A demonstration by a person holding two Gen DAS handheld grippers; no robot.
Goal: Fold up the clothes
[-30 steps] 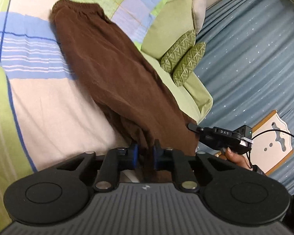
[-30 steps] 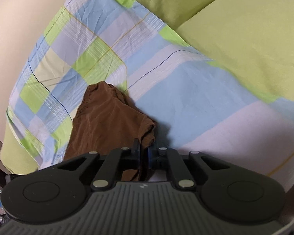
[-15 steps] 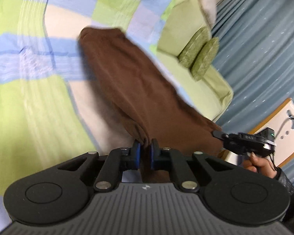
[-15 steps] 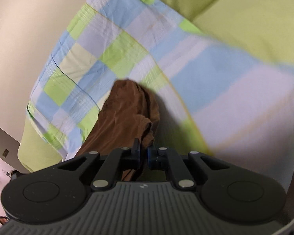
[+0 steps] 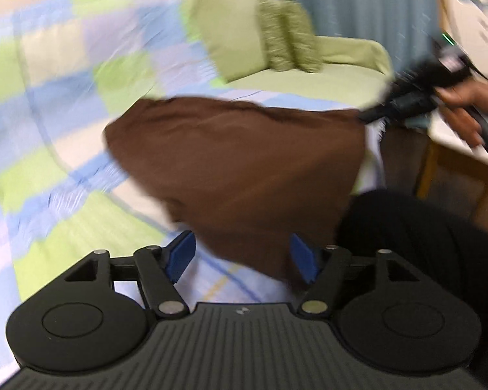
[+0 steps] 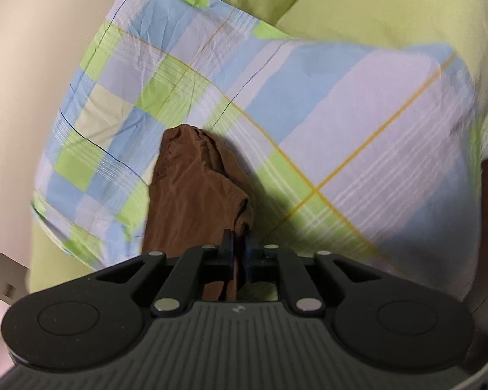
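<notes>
A brown garment (image 5: 240, 165) lies stretched across the checked bed cover (image 5: 61, 123). My left gripper (image 5: 242, 258) is open, its blue pads wide apart with the garment's near edge hanging between them. The left wrist view is blurred by motion. My right gripper (image 6: 239, 248) is shut on the brown garment (image 6: 192, 195), holding a bunched corner that hangs down toward the cover (image 6: 358, 123). The right gripper also shows in the left wrist view (image 5: 403, 104), held by a hand at the garment's far right corner.
Green pillows (image 5: 286, 39) lie at the head of the bed by a blue curtain (image 5: 367, 3). A wooden chair (image 5: 455, 162) stands to the right of the bed. A person's dark-clothed leg (image 5: 416, 227) is at the lower right. A beige wall (image 6: 26, 48) is beyond the bed.
My left gripper has opened and let go of the brown garment, and its view has swung round. My right gripper stays shut on the garment and has moved along the bed.
</notes>
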